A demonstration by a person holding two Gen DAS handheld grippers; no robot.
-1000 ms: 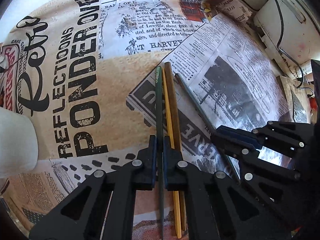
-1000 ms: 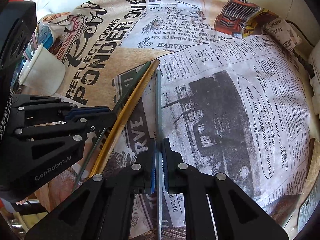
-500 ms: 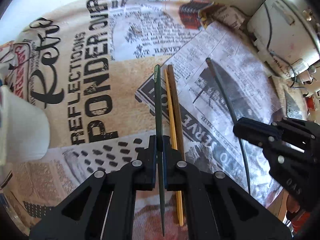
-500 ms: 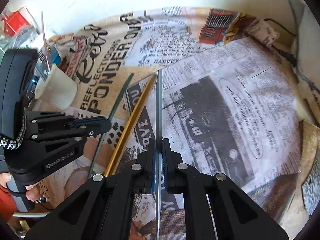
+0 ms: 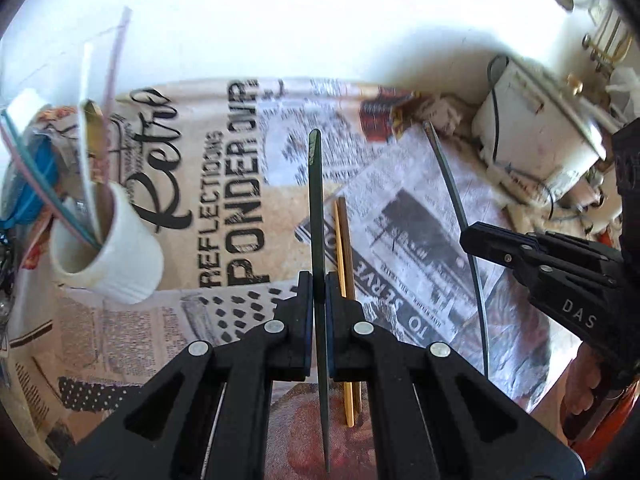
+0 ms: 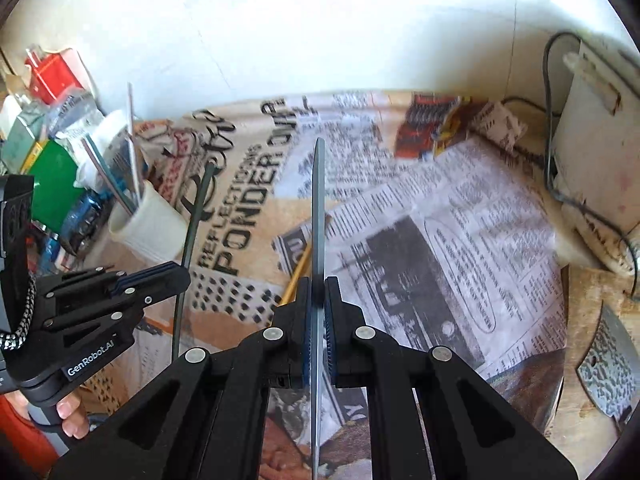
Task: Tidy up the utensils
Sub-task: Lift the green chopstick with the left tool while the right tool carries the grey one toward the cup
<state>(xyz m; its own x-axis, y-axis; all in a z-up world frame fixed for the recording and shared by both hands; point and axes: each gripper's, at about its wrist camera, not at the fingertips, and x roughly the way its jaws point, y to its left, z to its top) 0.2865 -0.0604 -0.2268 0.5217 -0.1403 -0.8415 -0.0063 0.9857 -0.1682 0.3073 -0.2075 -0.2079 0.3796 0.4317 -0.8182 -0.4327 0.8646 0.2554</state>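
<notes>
My 2 views are bright; the white wall (image 5: 280,20) nearly blows out. Fisheye bending darkens the corners, and the cup (image 5: 112,248) looks smeared, perhaps from motion.

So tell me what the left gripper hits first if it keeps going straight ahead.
Probably only the newspaper-print tablecloth: the left gripper, shut on a dark green stick, points past the white cup. Depth is uncertain.

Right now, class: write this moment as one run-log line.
left gripper: shut on green stick | right gripper: shut on grey stick | yellow sticks: on cloth | white cup: holds utensils
</notes>
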